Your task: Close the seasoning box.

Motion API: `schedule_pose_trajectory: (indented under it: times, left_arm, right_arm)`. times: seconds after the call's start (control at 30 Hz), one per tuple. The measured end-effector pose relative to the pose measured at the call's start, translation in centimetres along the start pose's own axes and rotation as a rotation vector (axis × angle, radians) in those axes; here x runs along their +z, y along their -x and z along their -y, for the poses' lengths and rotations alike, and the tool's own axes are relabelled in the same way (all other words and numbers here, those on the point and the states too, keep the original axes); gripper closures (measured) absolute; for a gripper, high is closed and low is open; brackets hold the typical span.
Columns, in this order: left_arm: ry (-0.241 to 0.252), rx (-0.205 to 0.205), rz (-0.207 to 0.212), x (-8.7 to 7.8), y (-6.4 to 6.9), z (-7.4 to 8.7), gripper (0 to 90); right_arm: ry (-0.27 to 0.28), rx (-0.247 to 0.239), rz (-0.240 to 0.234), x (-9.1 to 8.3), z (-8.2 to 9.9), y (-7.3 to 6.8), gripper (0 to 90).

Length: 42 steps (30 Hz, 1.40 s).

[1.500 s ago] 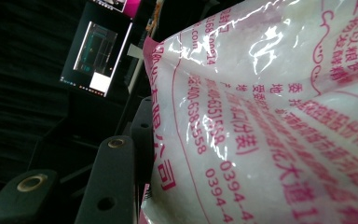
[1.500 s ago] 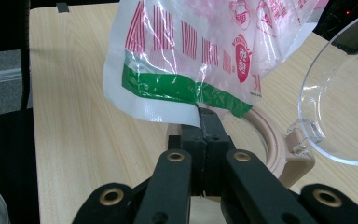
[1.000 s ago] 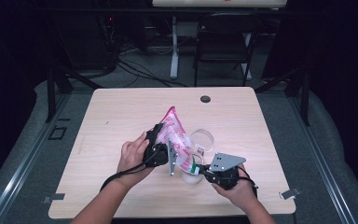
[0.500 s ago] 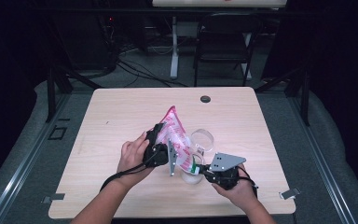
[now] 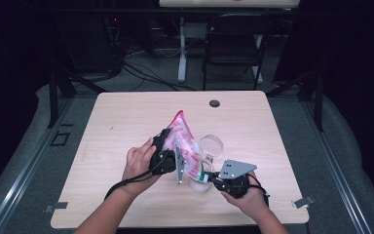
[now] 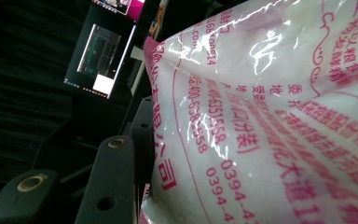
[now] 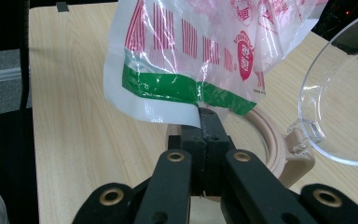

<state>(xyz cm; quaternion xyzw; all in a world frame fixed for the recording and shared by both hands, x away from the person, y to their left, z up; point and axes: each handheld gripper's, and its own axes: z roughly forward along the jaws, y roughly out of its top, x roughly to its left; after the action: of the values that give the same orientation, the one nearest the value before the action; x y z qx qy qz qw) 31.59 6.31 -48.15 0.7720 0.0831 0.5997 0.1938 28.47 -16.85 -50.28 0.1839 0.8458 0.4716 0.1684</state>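
Observation:
A pink-and-white plastic bag [image 5: 182,141] of white grains hangs tilted over the middle of the wooden table [image 5: 121,117]. My left gripper [image 5: 168,139] is shut on its upper part; in the left gripper view one of its black fingers [image 6: 116,177] presses against the bag [image 6: 270,121], and the other is hidden behind it. My right gripper [image 5: 206,176] is shut on the bag's low green-striped edge [image 7: 186,91], its jaws pinched together [image 7: 206,116]. Under that edge stands a clear jar [image 5: 198,184] with a beige rim [image 7: 272,140] and its hinged clear lid [image 7: 340,93] swung open.
A small dark grommet [image 5: 215,103] sits near the table's far edge. Bare tabletop lies to the left and far side of the bag. Behind the table stand a black chair [image 5: 233,44] and a desk leg with cables on the floor.

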Motion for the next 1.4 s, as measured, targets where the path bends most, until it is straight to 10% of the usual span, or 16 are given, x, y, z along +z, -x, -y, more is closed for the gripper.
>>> schedule_pose_trajectory:
  times: [1.4]
  left_arm:
    - [0.015, -0.012, -0.007, -0.09, -0.12, -0.18, 59.9]
  right_arm:
    - [0.002, 0.0, -0.002, -0.02, 0.0, 0.02, 90.0]
